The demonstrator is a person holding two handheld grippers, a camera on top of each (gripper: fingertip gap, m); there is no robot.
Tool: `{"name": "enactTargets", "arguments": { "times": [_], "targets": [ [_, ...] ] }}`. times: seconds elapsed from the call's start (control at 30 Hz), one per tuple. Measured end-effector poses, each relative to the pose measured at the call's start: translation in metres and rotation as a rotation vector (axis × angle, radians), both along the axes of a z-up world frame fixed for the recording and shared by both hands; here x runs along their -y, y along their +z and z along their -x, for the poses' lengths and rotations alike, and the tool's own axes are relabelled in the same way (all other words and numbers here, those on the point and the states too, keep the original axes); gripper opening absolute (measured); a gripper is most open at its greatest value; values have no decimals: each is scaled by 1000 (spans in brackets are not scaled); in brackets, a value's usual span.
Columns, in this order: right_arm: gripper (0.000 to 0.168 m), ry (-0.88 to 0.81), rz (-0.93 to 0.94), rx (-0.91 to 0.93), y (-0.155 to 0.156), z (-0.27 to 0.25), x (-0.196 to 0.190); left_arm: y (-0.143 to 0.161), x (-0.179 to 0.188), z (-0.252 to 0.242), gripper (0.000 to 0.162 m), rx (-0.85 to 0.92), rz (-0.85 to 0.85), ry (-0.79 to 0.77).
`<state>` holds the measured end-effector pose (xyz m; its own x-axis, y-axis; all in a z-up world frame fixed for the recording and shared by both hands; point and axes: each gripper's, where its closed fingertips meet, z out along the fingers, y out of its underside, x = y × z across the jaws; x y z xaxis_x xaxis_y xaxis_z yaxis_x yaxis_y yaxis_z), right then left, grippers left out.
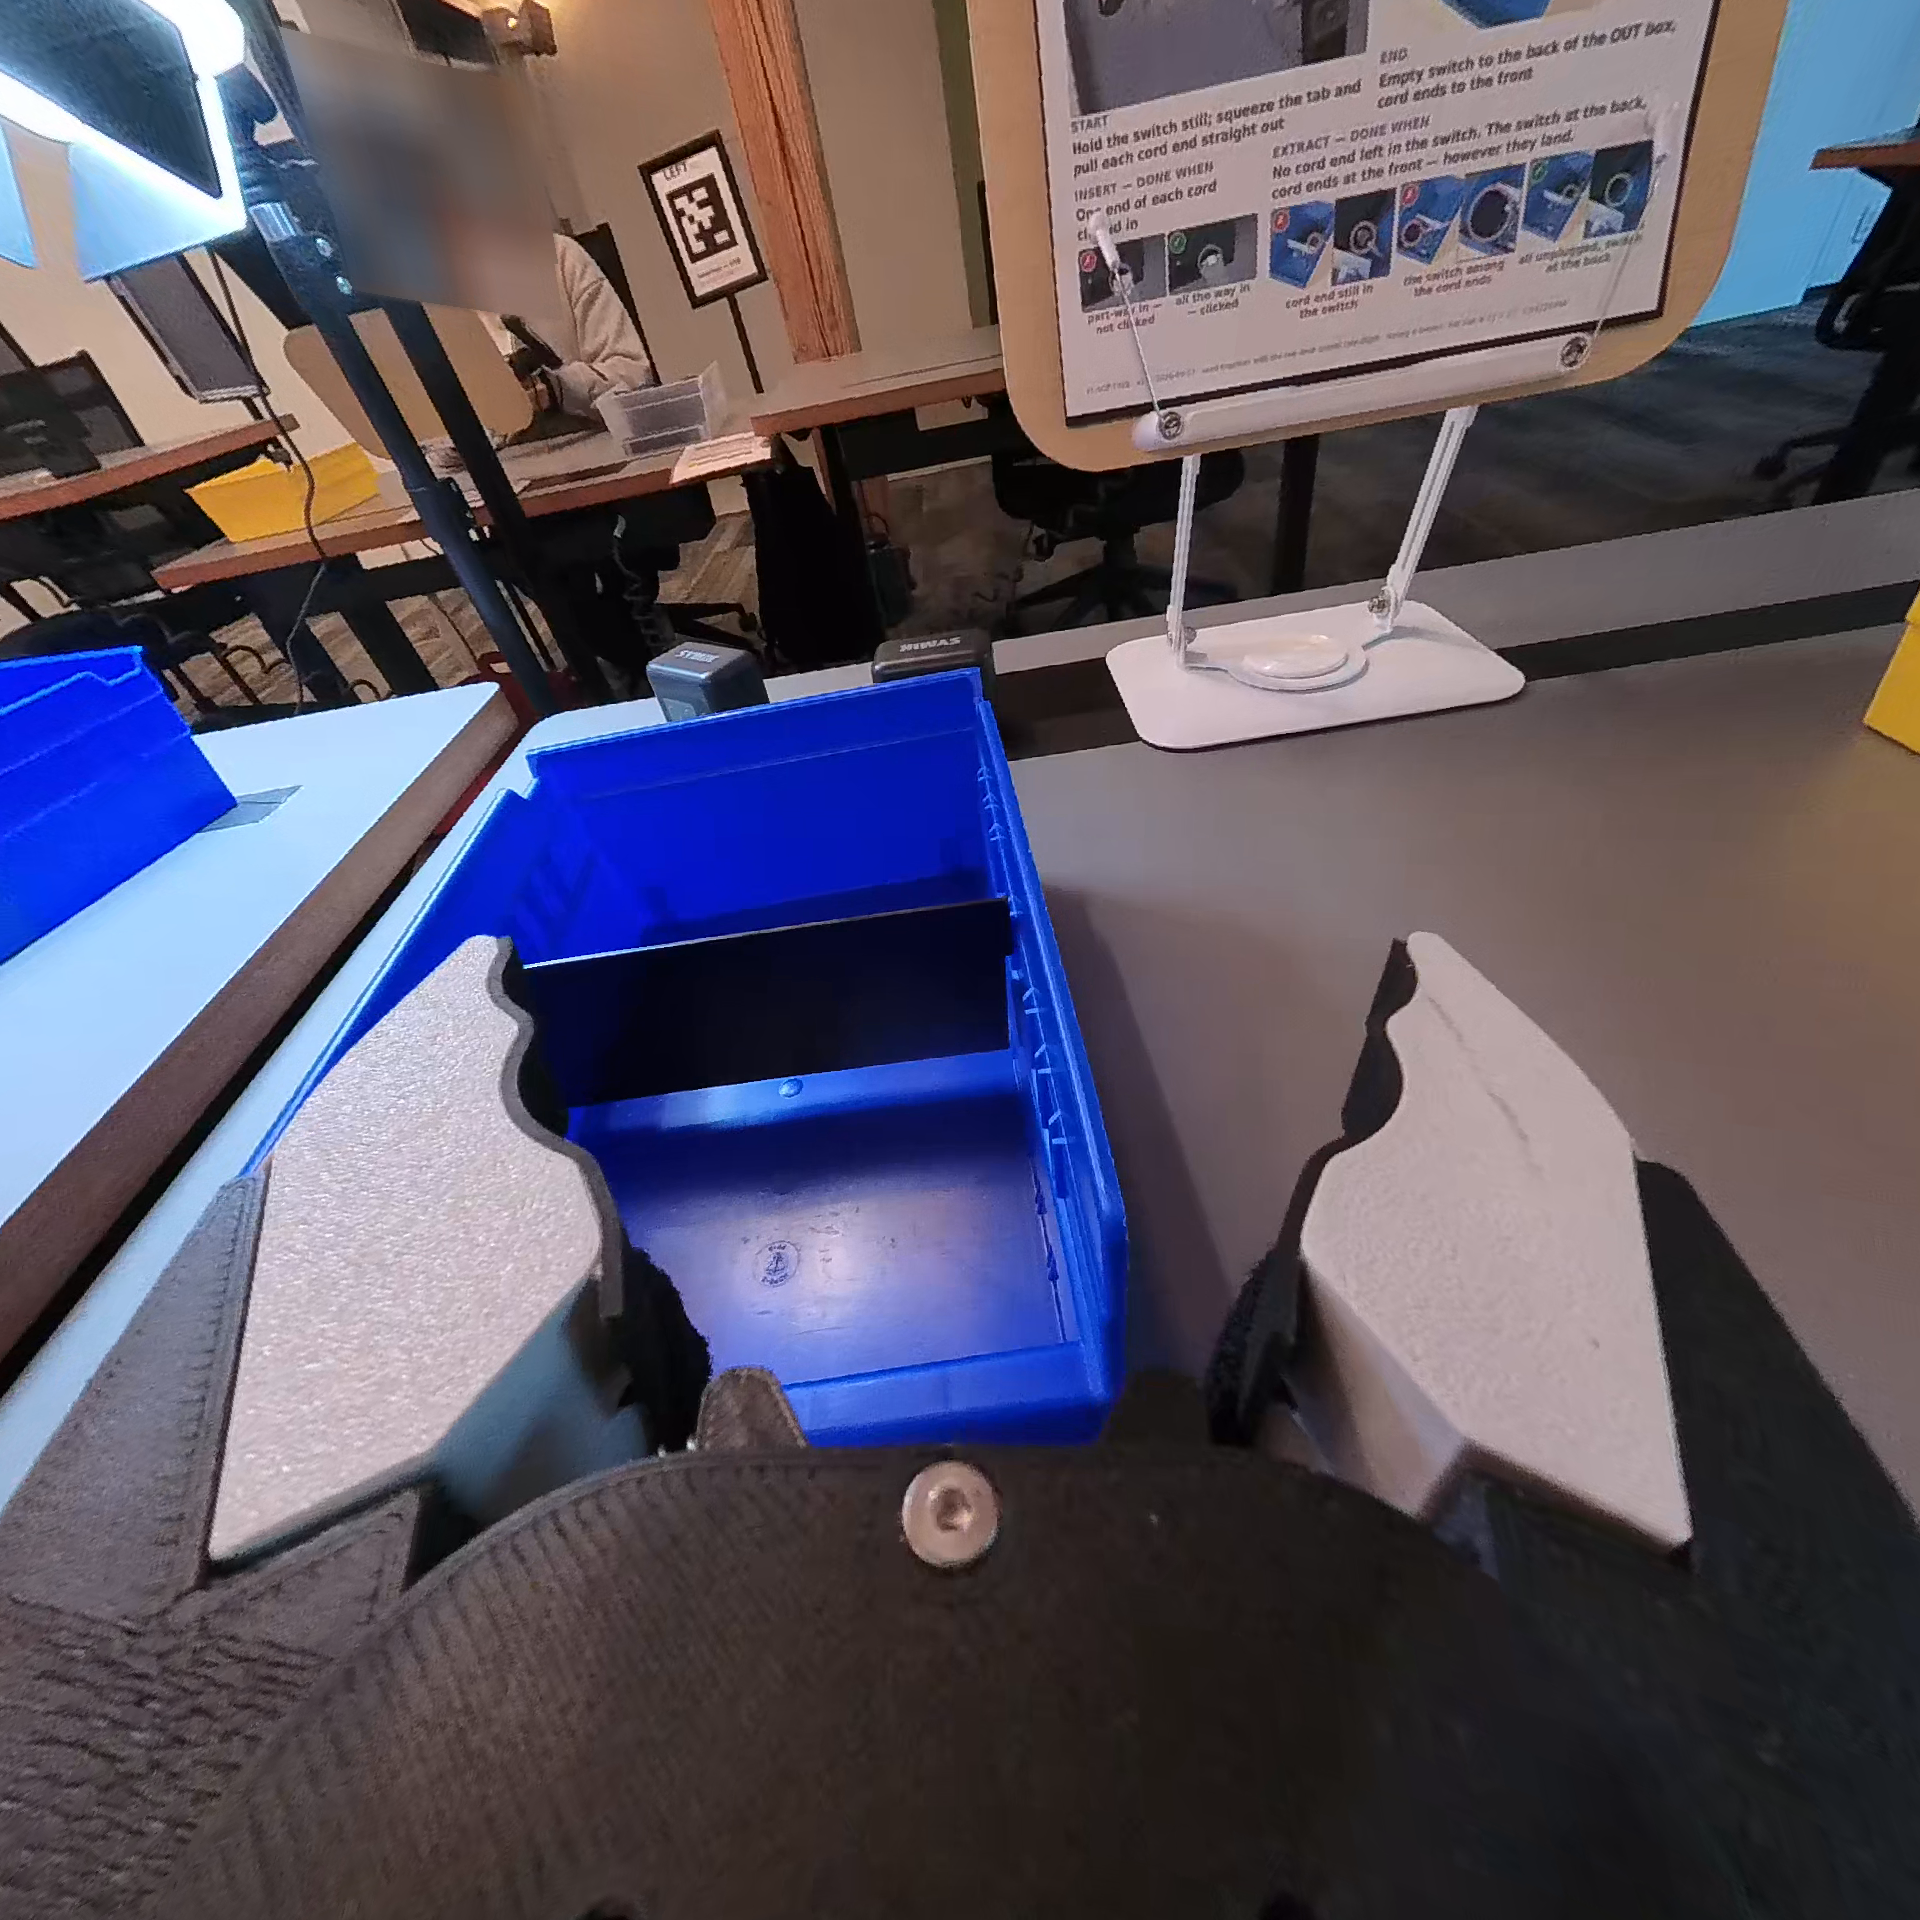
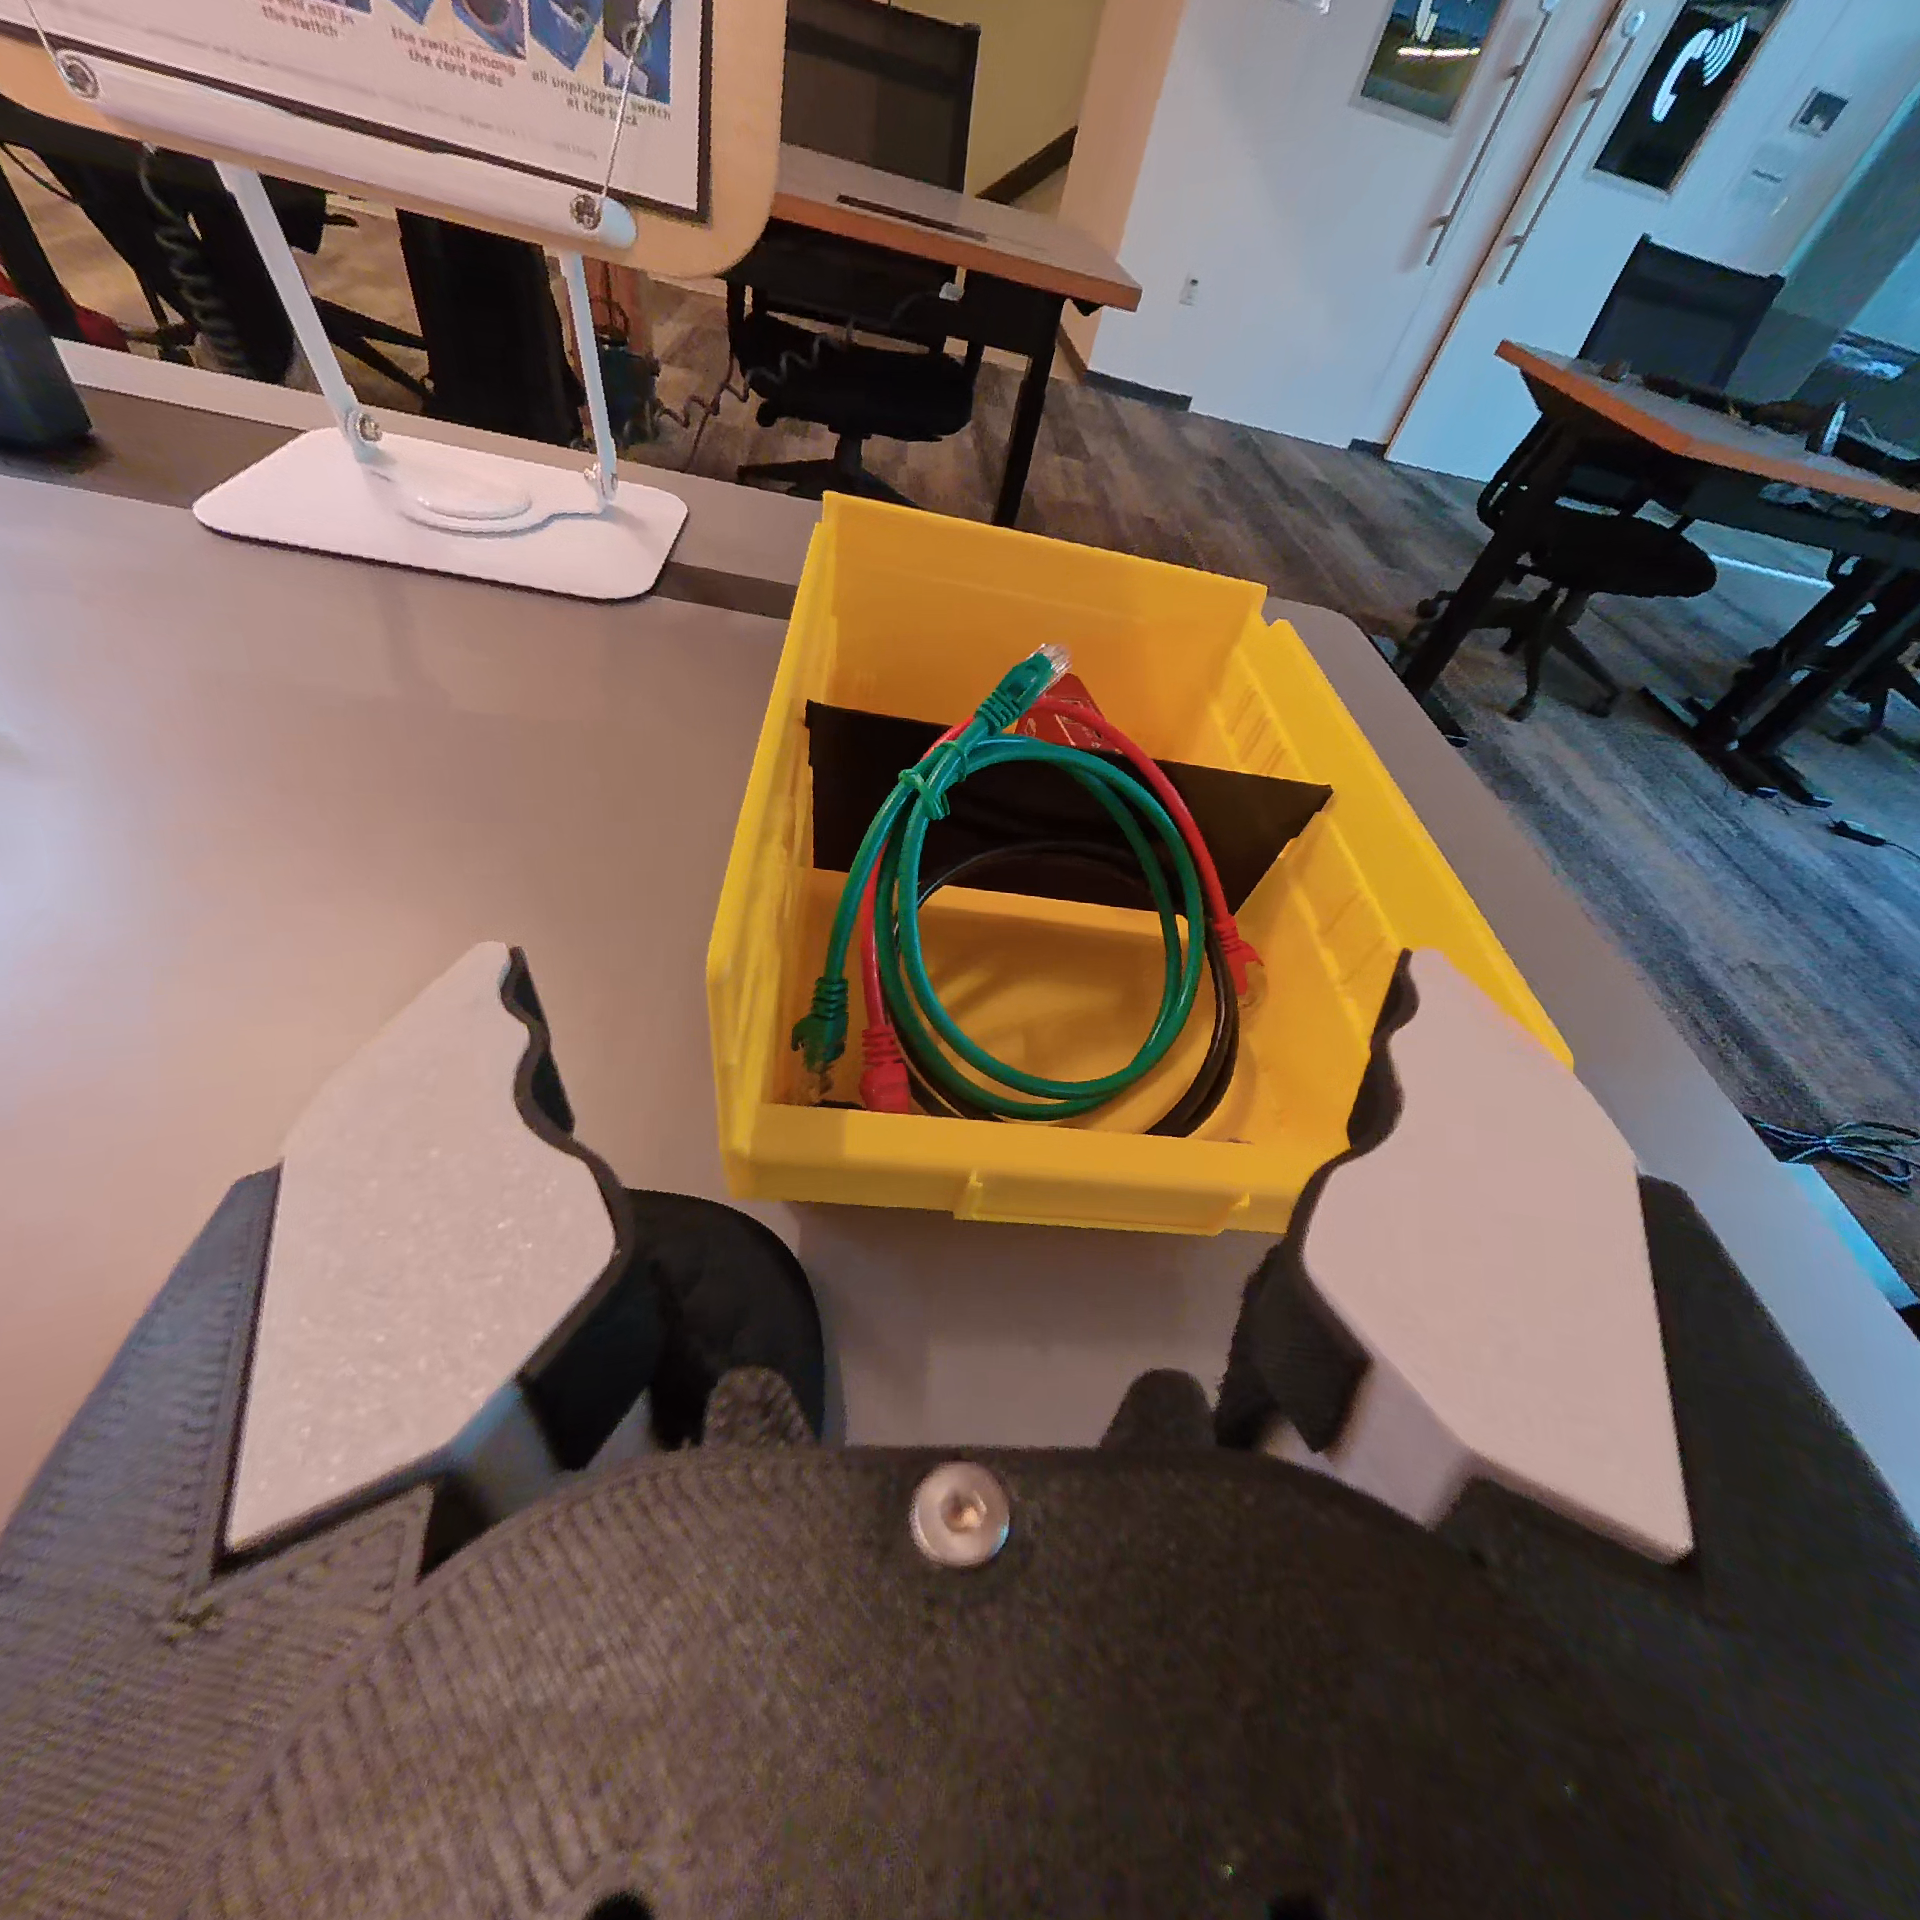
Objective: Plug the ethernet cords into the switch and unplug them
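Left wrist view shows the left tongs (image 1: 956,1049) spread wide and empty over the blue bin (image 1: 1070,1195), as are the right tongs (image 2: 956,1049).

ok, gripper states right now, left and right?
Left gripper: open, holding nothing, over the blue bin.
Right gripper: open, holding nothing, in front of the yellow bin with the cords.
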<state>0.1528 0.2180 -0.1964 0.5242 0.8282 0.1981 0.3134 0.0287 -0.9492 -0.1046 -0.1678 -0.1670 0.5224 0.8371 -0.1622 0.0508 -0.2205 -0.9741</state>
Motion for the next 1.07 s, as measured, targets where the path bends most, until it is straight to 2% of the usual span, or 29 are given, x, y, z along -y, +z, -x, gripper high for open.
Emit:
{"name": "enactTargets", "arguments": {
  "times": [0.83,1.07],
  "targets": [
    [146,13,2,52,-13,8,0,-5,-3,1,145,4,10,-2],
    [146,64,-9,41,-9,22,16,-8,-33,-15,144,12,11,-82]
  ]
}}
